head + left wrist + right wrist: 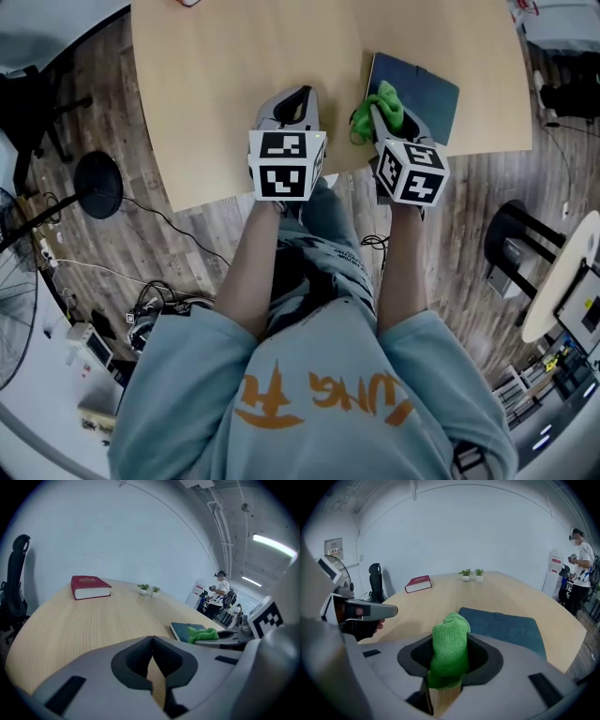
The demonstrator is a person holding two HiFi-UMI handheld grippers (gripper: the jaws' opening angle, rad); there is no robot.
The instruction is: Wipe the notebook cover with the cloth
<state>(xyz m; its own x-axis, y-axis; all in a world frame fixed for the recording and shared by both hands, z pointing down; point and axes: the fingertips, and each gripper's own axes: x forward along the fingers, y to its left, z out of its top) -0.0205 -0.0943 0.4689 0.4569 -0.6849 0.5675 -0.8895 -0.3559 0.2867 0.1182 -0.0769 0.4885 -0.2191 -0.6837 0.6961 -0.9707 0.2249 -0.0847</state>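
The dark teal notebook (419, 87) lies closed and flat on the pale wooden surface (234, 75), close to its near edge and toward the right. The green cloth (450, 649) is bunched up between the jaws of the right tongs (449, 660), which are clamped onto it so that a wad of it sticks out past the tips. From the head view the cloth sits at the notebook's near left corner; whether it actually touches the cover I cannot tell. The left tongs (152, 641) are just beside the right ones, over bare wood to the left of the notebook, with the jaws pressed together and nothing between them. Farther back on the surface lies a closed red book (90, 587), and beyond it stand two small potted plants (149, 589). A black office chair (15, 585) stands at the left end of the surface, and a person (582, 569) stands off to the right, well apart from it.
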